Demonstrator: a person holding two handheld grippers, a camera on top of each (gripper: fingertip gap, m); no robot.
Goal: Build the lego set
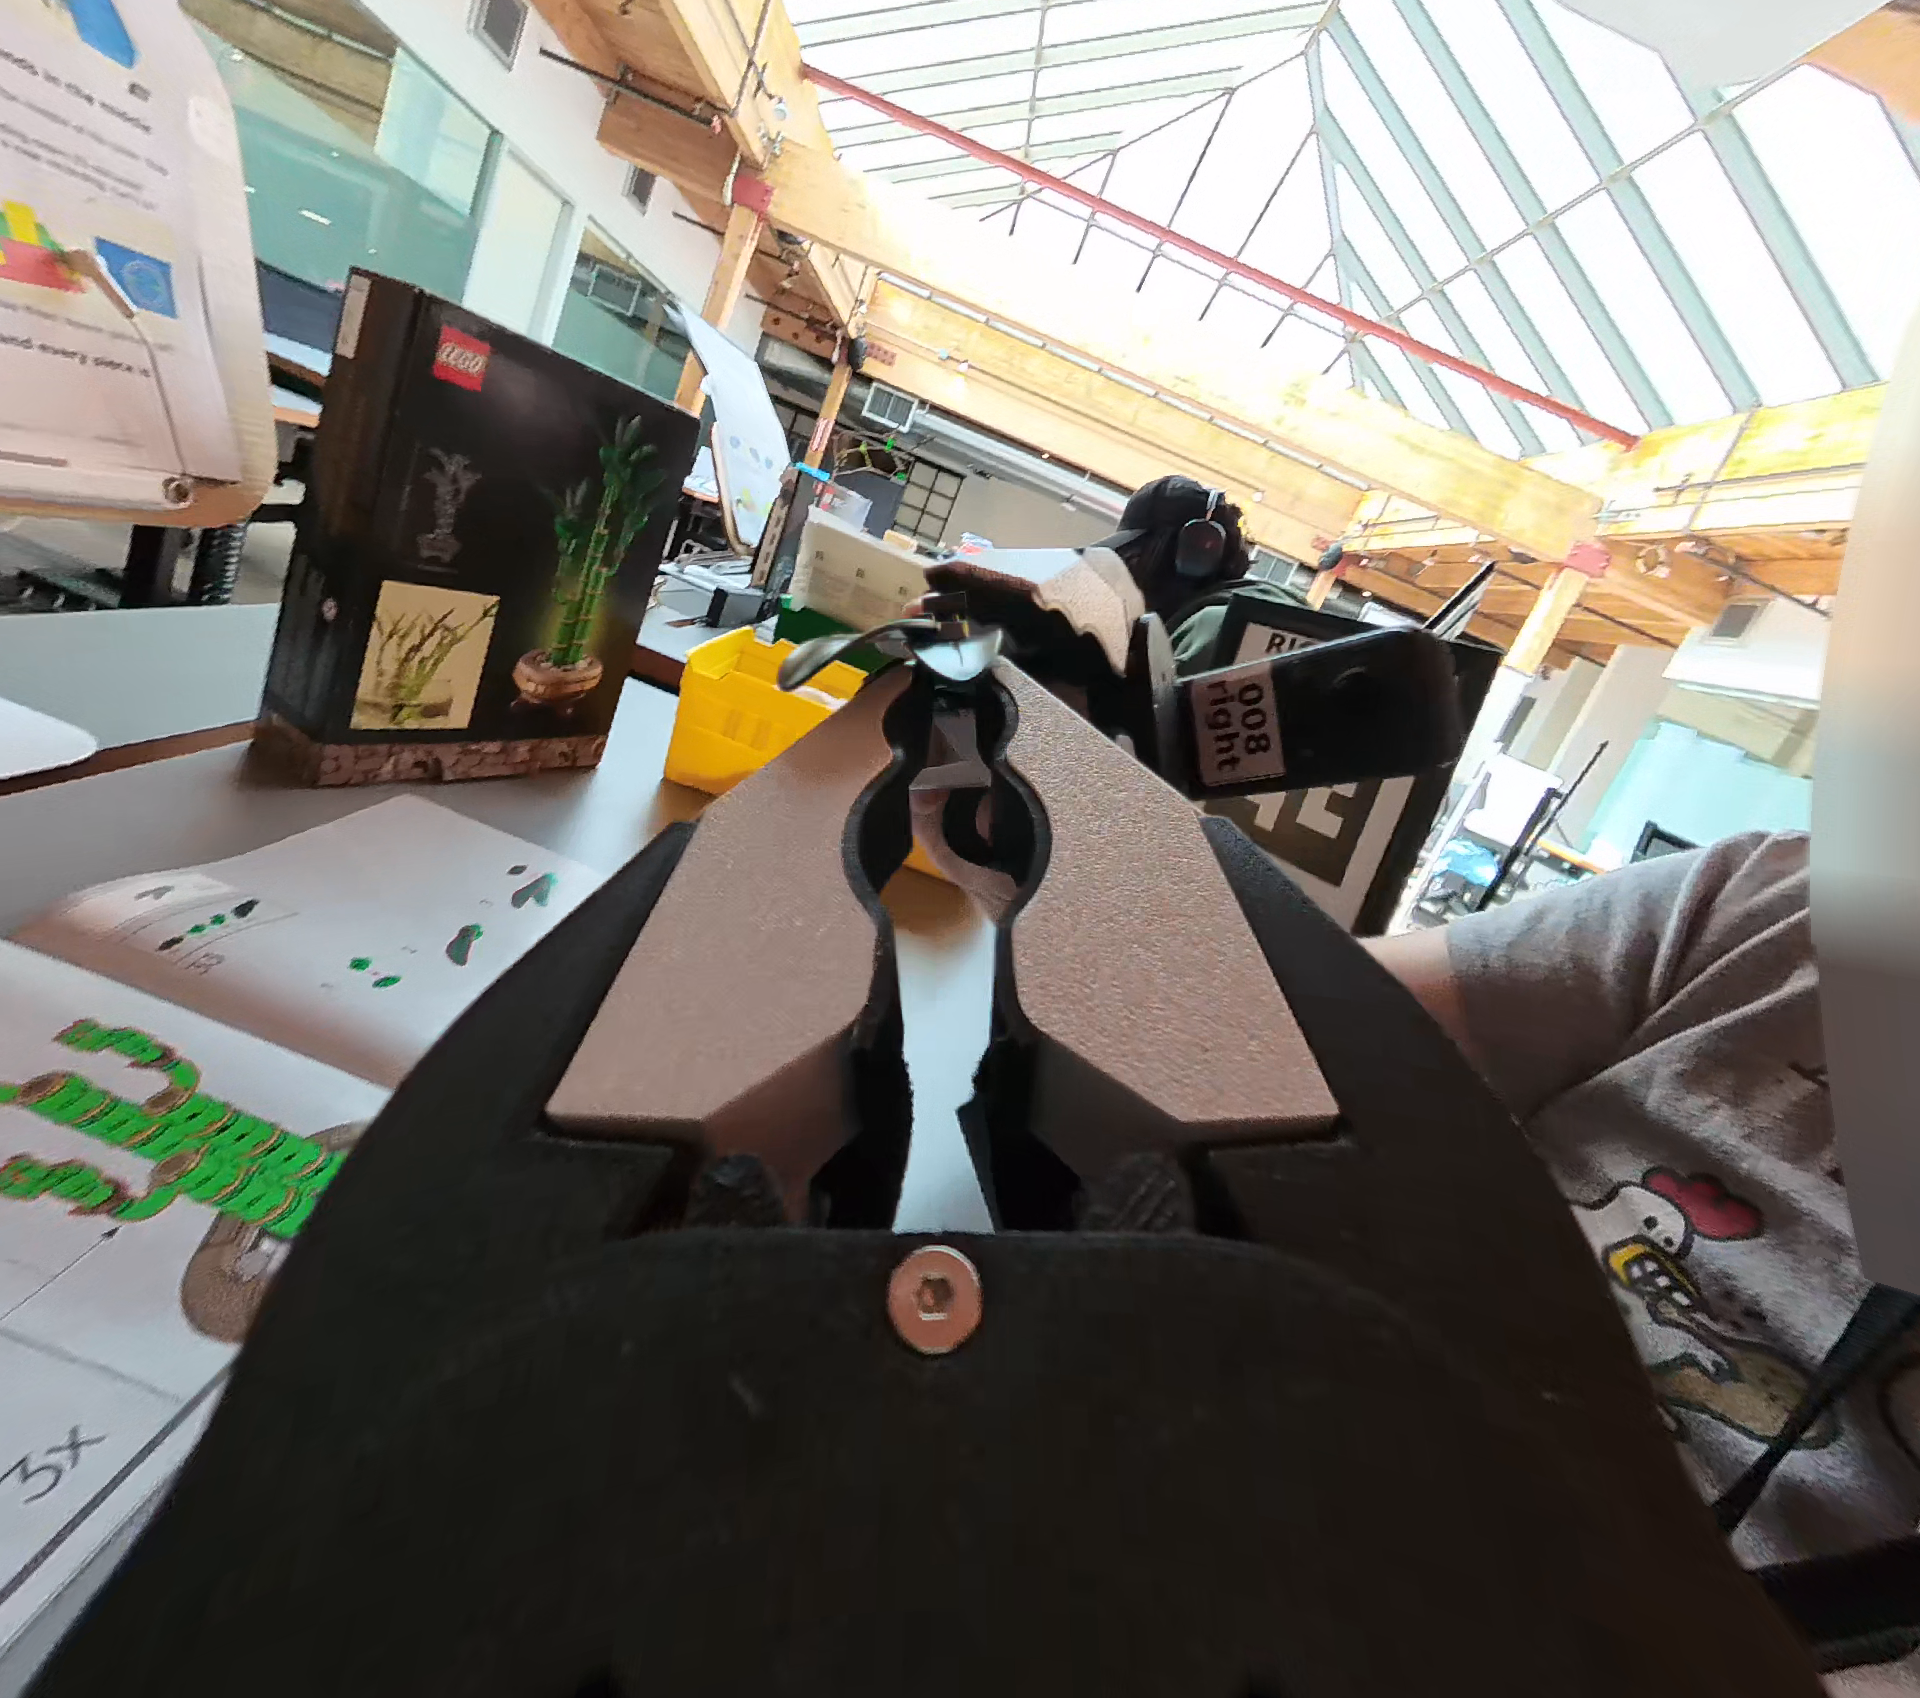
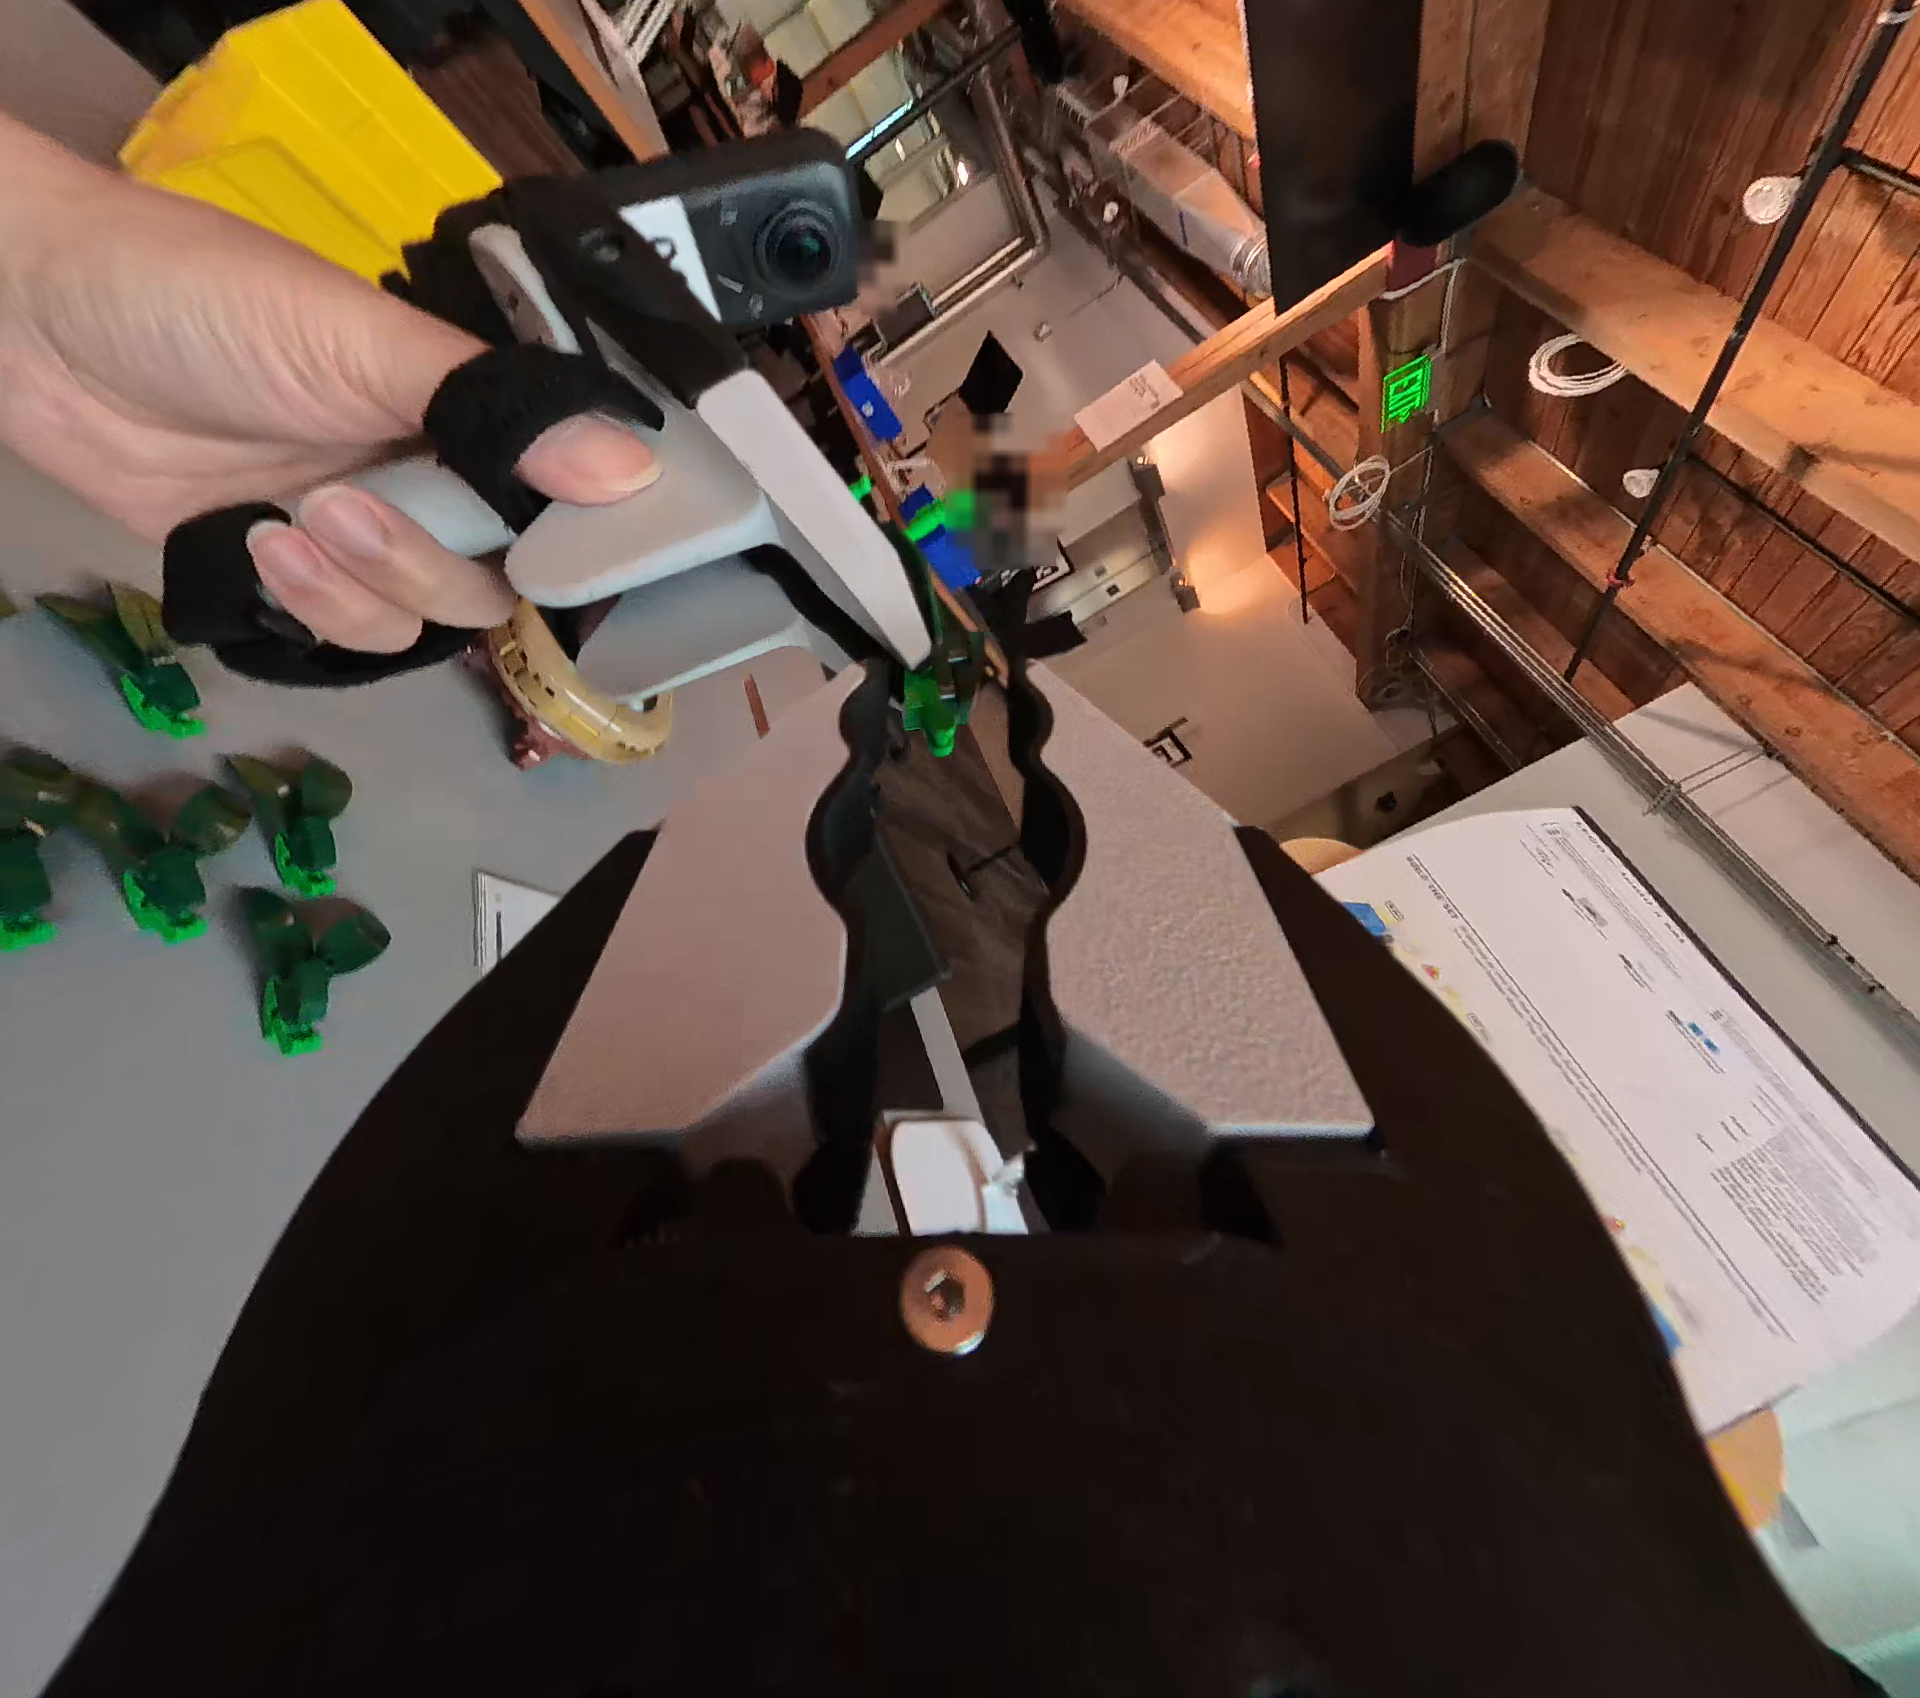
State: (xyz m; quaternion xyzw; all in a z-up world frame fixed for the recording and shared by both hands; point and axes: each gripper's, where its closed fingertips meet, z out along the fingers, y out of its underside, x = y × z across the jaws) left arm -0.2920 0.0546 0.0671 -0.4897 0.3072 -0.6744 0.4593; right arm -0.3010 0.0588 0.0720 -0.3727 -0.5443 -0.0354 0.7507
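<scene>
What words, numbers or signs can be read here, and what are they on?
I won't quote writing; it stands on:
black set box, red logo
white label, black housing
open instruction booklet
hanging printed sheet
green lit wall sign
printed page at right: too small to read

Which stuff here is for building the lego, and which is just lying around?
For the job:
- left gripper
- right gripper
- small green leaf piece
- finished leaf pieces
- instruction booklet
- round tan pot base

Lying about:
- lego box
- yellow bin
- printed sheet
</scene>
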